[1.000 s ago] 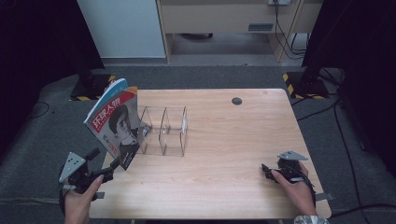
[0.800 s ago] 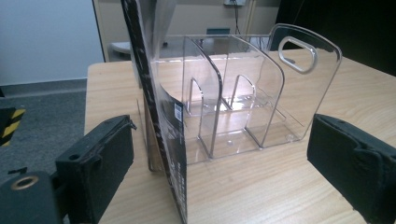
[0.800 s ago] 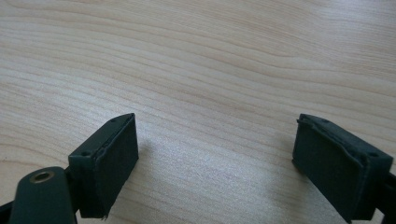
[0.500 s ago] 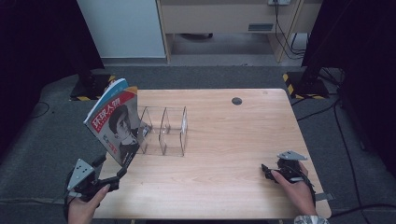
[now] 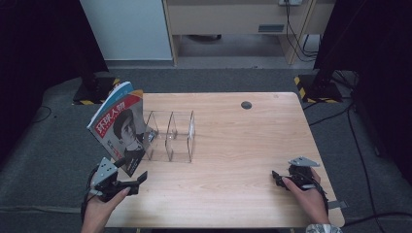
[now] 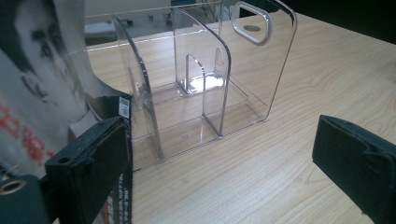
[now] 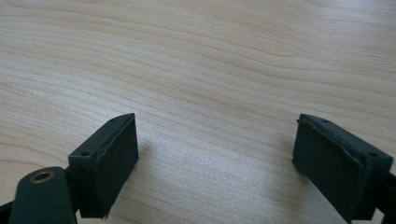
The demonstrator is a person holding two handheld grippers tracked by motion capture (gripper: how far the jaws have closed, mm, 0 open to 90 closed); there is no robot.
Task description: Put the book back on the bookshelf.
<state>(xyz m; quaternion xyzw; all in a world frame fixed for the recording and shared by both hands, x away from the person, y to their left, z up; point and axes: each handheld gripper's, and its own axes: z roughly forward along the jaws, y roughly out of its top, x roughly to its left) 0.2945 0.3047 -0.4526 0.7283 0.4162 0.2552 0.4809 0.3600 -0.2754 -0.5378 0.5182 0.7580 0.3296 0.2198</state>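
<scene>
My left tool (image 5: pixel 130 180) stood with its jaws spread wide and nothing between them, low over the near left corner of the worktop (image 5: pixel 243 145). The magazine (image 5: pixel 119 128) rose directly ahead of it, tilted, leaning against the left end of the clear acrylic rack (image 5: pixel 170 136), its bottom corner just beside my left jaw in the left gripper view. Whether that jaw touched the cover I could not tell.

My right tool (image 5: pixel 278 178) lay at the near right of the worktop, well apart from the rack, jaws likewise spread and empty over bare wood.

Judgement: the step in hand was the approach to the magazine, not yet a grip. The magazine appeared to rest outside the rack's slots, so filing it remained undone.

The next move called for bringing the left jaws over the magazine's lower edge, one on either face, and pressing them together before lifting. A loose hold risked the leaning magazine sliding flat.
</scene>
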